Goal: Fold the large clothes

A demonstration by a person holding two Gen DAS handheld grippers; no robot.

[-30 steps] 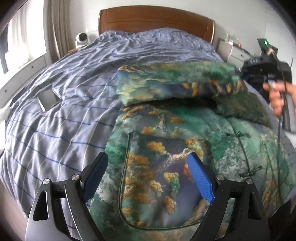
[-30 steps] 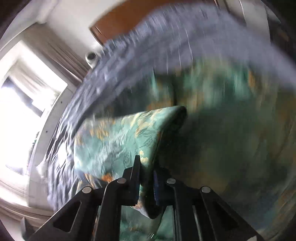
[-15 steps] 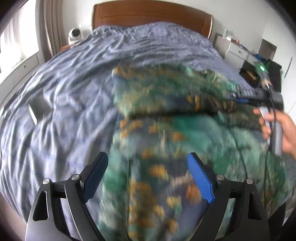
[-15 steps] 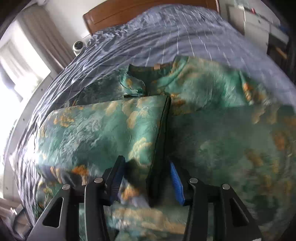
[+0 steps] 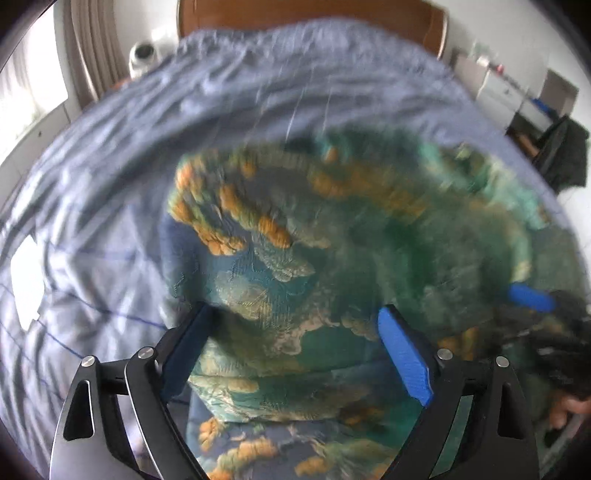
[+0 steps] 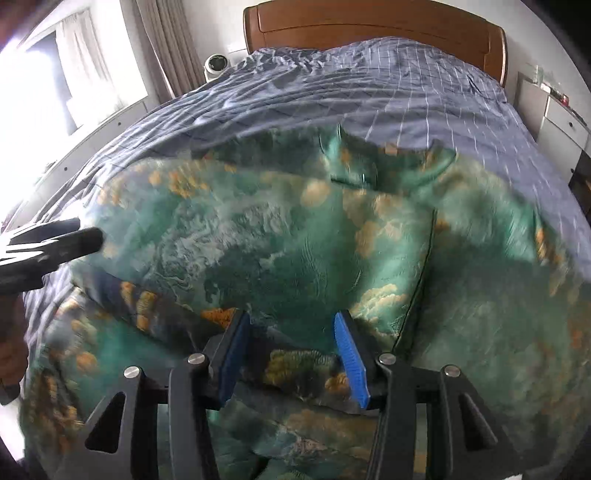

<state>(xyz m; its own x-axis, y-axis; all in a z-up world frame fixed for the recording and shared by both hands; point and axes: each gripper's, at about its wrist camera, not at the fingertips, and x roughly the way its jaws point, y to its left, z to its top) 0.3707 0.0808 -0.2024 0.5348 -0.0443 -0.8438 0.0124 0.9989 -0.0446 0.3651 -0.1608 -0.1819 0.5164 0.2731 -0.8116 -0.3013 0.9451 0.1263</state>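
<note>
Left gripper (image 5: 295, 354) low over near fold, jaws wide, nothing held. Right gripper (image 6: 291, 350) half-open astride folded flap, blue pads clear of cloth. Green brocade garment (image 6: 295, 251) spread across near half of bed (image 6: 406, 99), sleeve panel doubled over body, collar toward wooden headboard (image 6: 373, 26). Step, by look: side fold laid and let go. Next wants fresh pinch on hem corners, carry toward collar.

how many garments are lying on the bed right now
1. A single green-and-orange patterned garment lies spread over the blue checked bedspread, a sleeve folded across its body. Both open grippers, left and right, hover over it. Anything beneath it is hidden.
</note>
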